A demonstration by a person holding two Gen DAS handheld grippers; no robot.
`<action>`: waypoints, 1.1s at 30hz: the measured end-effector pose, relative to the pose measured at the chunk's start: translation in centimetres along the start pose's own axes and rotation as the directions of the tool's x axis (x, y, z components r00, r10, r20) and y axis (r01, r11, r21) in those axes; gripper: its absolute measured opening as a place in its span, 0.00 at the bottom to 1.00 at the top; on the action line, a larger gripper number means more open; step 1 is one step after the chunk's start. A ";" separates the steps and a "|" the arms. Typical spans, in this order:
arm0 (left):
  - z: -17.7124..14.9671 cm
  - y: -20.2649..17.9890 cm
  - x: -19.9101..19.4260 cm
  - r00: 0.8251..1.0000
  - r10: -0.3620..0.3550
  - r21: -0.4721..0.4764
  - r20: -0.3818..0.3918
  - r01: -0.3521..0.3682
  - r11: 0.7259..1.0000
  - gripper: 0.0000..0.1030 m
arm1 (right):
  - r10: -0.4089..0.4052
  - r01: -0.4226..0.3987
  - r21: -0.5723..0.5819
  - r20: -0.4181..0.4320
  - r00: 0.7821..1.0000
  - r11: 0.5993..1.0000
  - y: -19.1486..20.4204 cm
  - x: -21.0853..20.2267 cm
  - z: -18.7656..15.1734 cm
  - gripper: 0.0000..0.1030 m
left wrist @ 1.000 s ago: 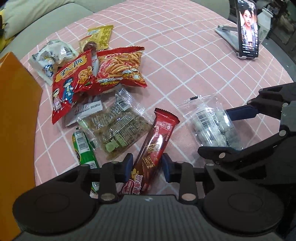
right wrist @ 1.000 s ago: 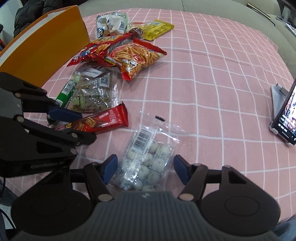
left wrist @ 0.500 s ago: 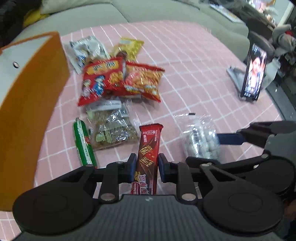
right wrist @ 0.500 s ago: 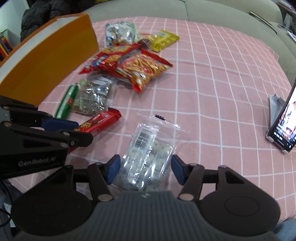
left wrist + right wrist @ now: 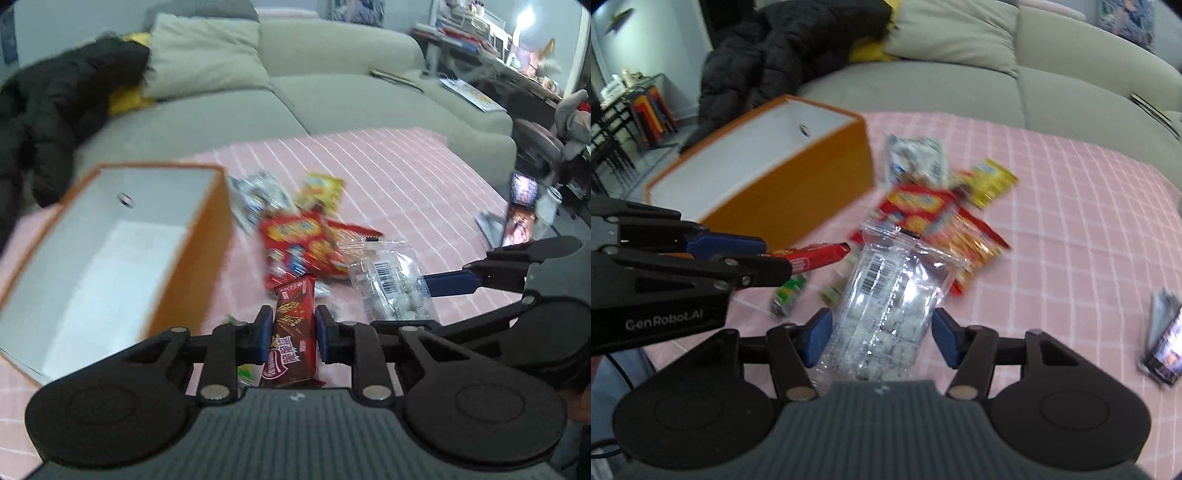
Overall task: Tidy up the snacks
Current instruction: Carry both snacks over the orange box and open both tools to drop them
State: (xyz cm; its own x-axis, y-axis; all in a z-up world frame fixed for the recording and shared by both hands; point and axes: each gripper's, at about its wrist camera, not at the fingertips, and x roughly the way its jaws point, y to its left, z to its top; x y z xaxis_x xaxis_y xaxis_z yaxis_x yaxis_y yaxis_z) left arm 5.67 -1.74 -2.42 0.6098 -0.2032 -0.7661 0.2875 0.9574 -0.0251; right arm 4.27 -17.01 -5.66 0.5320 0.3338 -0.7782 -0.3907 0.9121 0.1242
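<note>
Both packets have come up off the pink checked cloth [image 5: 424, 177] since a second ago, when they lay flat among the pile. The left gripper [image 5: 290, 334] is clamped on the dark red wafer bar [image 5: 293, 325], its jaws having just drawn in onto it; the right gripper [image 5: 882, 332] holds the clear bag of white sweets [image 5: 886, 302], its pads pressed to the bag's sides after narrowing slightly. With both lifted, the open orange box [image 5: 192, 258] now shows its white inside at about ten o'clock in each wrist view — I judge the carry to the box is under way, with two snacks secured and the rest to follow. The leftover heap at twelve o'clock — red bags [image 5: 306, 240], a yellow packet [image 5: 321, 190], a silvery one [image 5: 258, 192] — is smeared by motion, so prints are unreadable. The bar hides most of a green packet [image 5: 786, 295] in the left view, and the phone [image 5: 1167, 343] is cut at three o'clock.
</note>
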 end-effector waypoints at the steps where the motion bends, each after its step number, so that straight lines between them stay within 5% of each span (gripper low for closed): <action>1: 0.4 0.7 -0.5 1.000 0.015 0.003 0.014 -0.015 1.000 0.26 | 0.013 -0.013 -0.014 0.011 1.000 1.000 0.5 0.0 0.7 0.55; 9: 3.3 7.9 -3.5 0.984 0.160 -0.025 0.083 -0.158 0.987 0.26 | 0.179 -0.171 -0.122 0.061 0.982 0.978 5.4 0.9 8.2 0.55; 16: 4.2 14.7 -1.8 0.966 0.258 -0.048 -0.023 -0.259 0.965 0.26 | 0.312 -0.313 -0.221 -0.041 0.949 0.924 10.7 6.3 14.4 0.55; 25: 2.2 18.7 3.1 0.935 0.277 0.047 -0.223 -0.274 0.961 0.26 | 0.275 -0.338 -0.329 -0.223 0.935 0.882 15.8 14.7 15.8 0.55; 33: 0.9 18.7 6.2 0.903 0.238 0.131 -0.358 -0.204 0.970 0.26 | 0.206 -0.344 -0.445 -0.329 0.922 0.827 17.1 18.5 13.4 0.55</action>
State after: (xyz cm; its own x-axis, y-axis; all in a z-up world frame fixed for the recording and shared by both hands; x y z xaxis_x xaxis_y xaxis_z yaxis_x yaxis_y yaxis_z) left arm 15.51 14.70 -7.06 0.3541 0.1177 -0.9278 0.2512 0.9436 0.2156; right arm 17.50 7.93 -9.73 0.1625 0.4173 -0.8941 -0.8405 0.5332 0.0961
